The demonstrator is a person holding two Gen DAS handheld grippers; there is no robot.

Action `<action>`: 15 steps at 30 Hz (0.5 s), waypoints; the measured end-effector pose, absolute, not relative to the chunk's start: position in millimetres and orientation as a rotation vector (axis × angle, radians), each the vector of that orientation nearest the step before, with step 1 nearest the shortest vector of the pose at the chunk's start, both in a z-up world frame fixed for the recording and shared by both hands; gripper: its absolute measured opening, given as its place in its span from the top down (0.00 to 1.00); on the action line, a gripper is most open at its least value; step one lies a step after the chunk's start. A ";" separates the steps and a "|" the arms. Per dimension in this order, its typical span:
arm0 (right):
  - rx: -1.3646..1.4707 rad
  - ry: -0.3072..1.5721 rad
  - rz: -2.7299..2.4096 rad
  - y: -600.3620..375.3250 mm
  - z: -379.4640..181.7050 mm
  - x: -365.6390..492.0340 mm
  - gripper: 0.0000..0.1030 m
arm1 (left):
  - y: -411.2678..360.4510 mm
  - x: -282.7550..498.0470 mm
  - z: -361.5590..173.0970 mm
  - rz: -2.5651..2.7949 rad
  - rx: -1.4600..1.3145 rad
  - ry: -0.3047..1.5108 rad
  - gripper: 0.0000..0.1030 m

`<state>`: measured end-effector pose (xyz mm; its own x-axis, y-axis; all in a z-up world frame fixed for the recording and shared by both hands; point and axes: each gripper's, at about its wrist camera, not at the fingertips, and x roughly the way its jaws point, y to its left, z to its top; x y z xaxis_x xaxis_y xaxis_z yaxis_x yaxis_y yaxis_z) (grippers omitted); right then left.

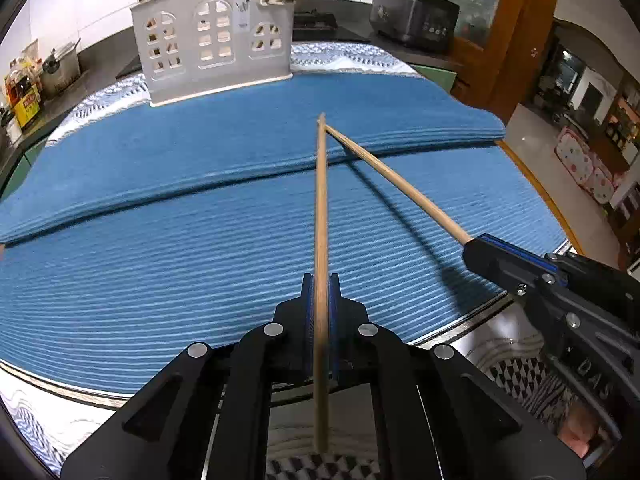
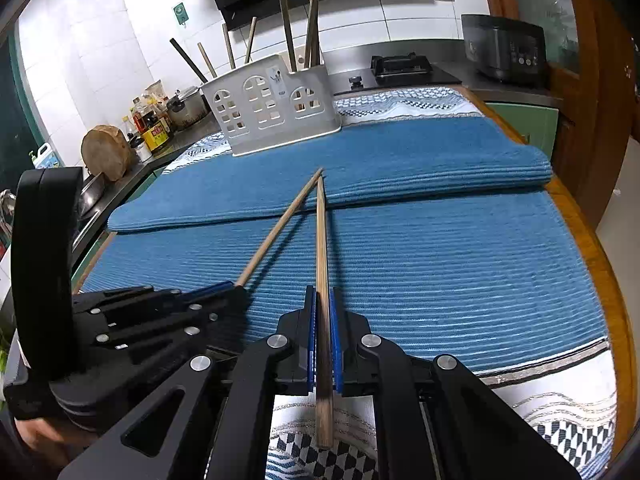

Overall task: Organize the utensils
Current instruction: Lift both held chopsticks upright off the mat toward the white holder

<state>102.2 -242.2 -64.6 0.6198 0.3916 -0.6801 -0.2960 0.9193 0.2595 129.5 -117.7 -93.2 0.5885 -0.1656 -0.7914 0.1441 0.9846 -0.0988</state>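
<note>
A blue ribbed mat (image 1: 160,272) covers the desk, its far half a raised folded layer. A white windowed utensil holder (image 2: 272,108) stands upright at the back with chopsticks inside. Left tongs (image 1: 320,292) clamp one chopstick (image 1: 321,208), right tongs (image 2: 323,304) another chopstick (image 2: 321,240); the tips meet over the mat's fold, well short of the holder

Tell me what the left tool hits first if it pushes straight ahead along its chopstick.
Probably the blue mat: the left tool points down at it, and its chopstick tip already sits near the mat's fold, touching the right chopstick. Depth is unclear.
</note>
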 end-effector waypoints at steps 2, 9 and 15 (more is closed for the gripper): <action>0.122 0.802 0.397 -241.6 -60.2 101.2 0.94 | -110.0 127.5 -86.9 -0.177 -0.034 0.909 0.95; 0.119 0.757 0.406 -241.2 -38.8 97.4 0.94 | -84.5 119.2 -54.3 -0.195 -0.093 0.813 0.95; 0.114 0.725 0.429 -239.5 -13.5 101.8 0.94 | -64.3 117.6 -38.4 -0.211 -0.137 0.763 0.95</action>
<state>101.8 -239.5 -13.5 0.6661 0.4177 -0.6179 -0.3398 0.9074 0.2471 117.6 -64.3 -38.4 0.7033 -0.2384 -0.6697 0.1391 0.9700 -0.1993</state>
